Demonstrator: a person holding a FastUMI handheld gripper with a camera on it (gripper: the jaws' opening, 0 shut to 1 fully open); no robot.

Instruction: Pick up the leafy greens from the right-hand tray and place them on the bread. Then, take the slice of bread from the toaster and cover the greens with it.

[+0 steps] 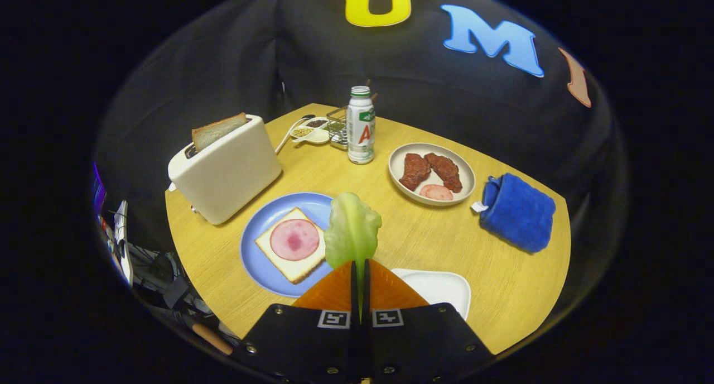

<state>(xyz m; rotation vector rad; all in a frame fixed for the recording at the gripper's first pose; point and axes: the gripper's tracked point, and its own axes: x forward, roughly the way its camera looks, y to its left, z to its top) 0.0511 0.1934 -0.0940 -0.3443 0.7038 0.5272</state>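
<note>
Gripper view: the gripper (360, 281) has its fingers closed on the stem of the leafy greens (352, 232), held above the desk (502, 294) beside the blue plate (262, 272). Judgement: carry the leaf left until centred over the bread (290, 244) and ham slice (294, 239), lower, then release. The white tray (440, 288) under the fingers lies bare. The toaster (226, 169) holds one bread slice (217, 130). The round plate (432, 174) holds meat pieces (429, 172).

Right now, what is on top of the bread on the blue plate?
One round pink meat slice lies on the bread on the blue plate. The leafy greens, pinched in the tongs, hang beside it, hiding the bread's right corner.
</note>
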